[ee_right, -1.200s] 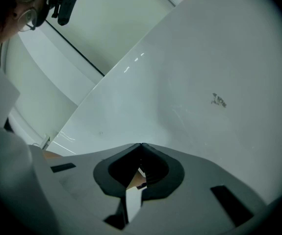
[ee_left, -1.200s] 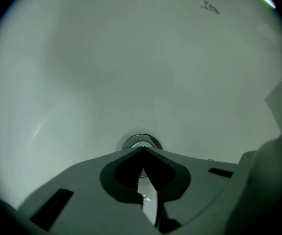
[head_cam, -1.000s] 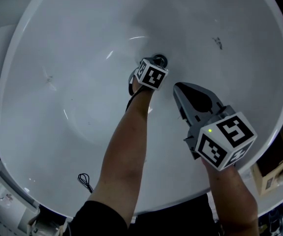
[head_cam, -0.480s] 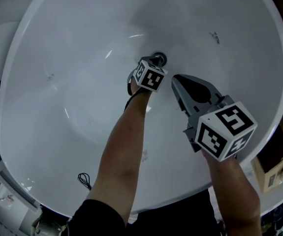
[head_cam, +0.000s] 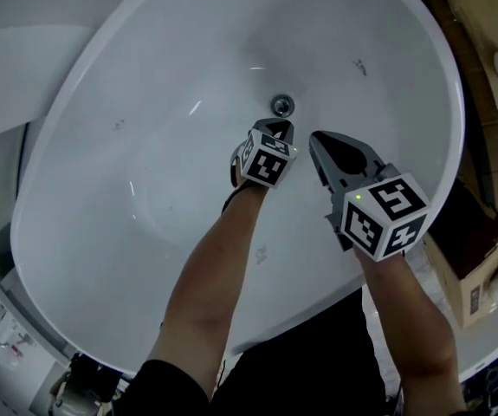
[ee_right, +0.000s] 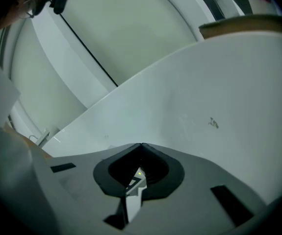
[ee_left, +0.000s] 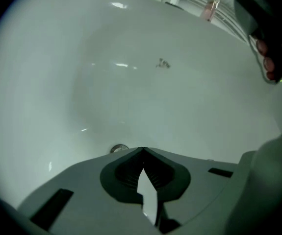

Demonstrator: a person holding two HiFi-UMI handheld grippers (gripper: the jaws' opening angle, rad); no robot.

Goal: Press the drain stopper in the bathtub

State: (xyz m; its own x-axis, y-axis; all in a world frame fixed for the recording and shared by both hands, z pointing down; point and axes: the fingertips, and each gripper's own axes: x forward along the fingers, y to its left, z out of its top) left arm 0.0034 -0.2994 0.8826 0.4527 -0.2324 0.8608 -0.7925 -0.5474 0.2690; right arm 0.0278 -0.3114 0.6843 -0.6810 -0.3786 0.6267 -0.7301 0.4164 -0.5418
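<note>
Head view shows left gripper (head_cam: 280, 128), jaws closed empty, just below drain stopper (head_cam: 282, 105), apparently as pressing tip; right gripper (head_cam: 316, 139), closed, stands aside.

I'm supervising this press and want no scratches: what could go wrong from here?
The left gripper, shut, points just beside the drain stopper, so a push could land on the glossy bathtub floor and skid. The right gripper hangs close alongside and might bump it.
</note>
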